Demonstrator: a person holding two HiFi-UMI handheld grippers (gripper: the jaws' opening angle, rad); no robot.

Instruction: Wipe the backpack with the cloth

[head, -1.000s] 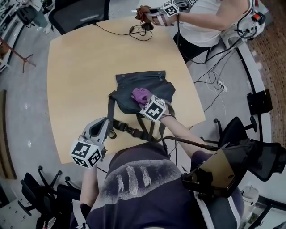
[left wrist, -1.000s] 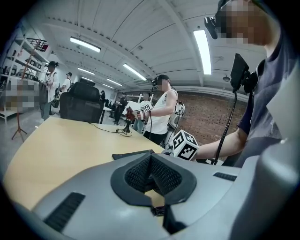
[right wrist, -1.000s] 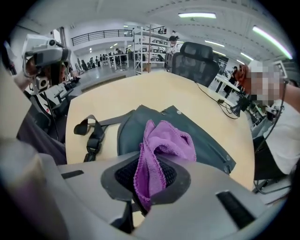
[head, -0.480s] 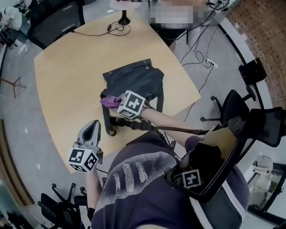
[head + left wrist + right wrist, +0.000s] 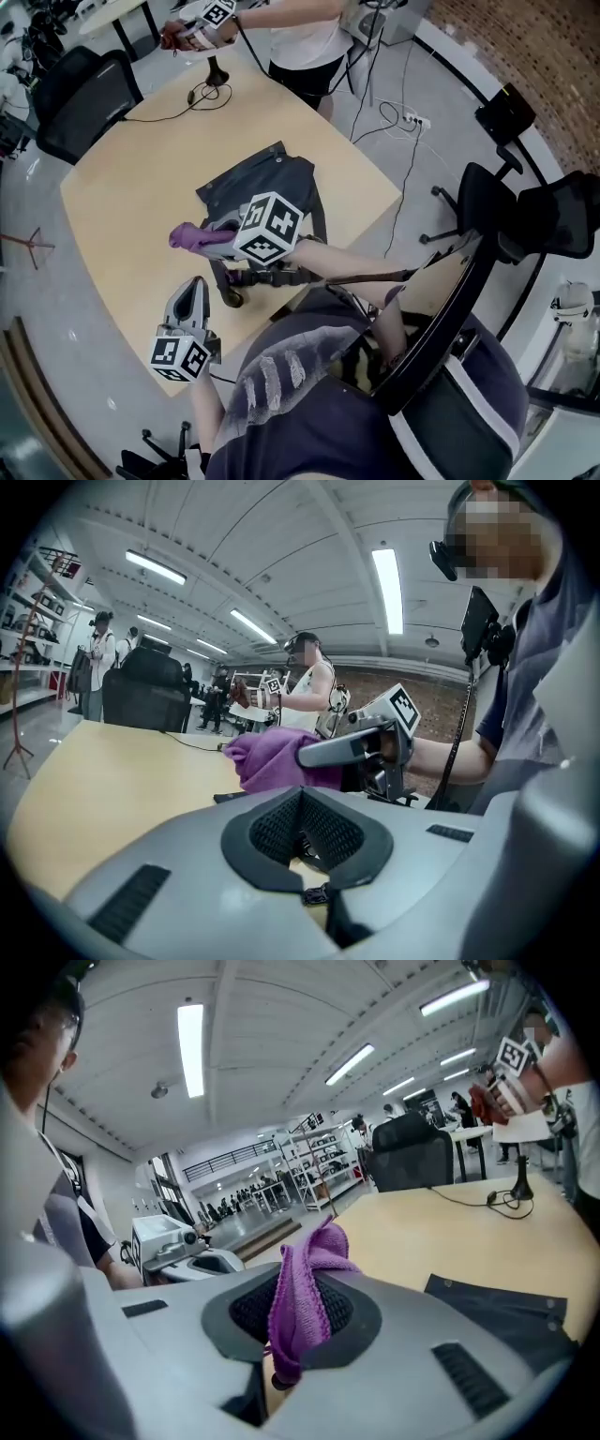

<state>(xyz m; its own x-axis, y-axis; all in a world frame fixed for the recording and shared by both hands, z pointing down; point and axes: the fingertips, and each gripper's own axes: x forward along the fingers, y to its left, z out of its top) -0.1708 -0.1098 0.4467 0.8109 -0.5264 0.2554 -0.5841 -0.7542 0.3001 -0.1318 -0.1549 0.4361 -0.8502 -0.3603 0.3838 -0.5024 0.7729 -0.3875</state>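
A dark grey backpack (image 5: 272, 183) lies flat near the middle of the beige table (image 5: 122, 178), its straps (image 5: 246, 278) trailing toward me. My right gripper (image 5: 214, 238) hovers at the bag's left edge, shut on a purple cloth (image 5: 190, 236) that sticks out over the tabletop. In the right gripper view the cloth (image 5: 305, 1293) hangs pinched between the jaws, with the backpack (image 5: 506, 1312) at the lower right. My left gripper (image 5: 194, 287) rests nearer the front table edge, shut and empty. From the left gripper view I see the cloth (image 5: 267, 759) and the right gripper (image 5: 342, 752) ahead.
Another person (image 5: 300, 37) stands at the far side holding a marker-cube gripper (image 5: 208, 17). A small stand (image 5: 214, 73) and a black cable (image 5: 169, 108) lie on the far table. Office chairs (image 5: 89, 94) (image 5: 492, 202) ring the table.
My right gripper has carried the cloth leftward across the backpack, from its middle to past its left edge. The left gripper has stayed near the front table edge.
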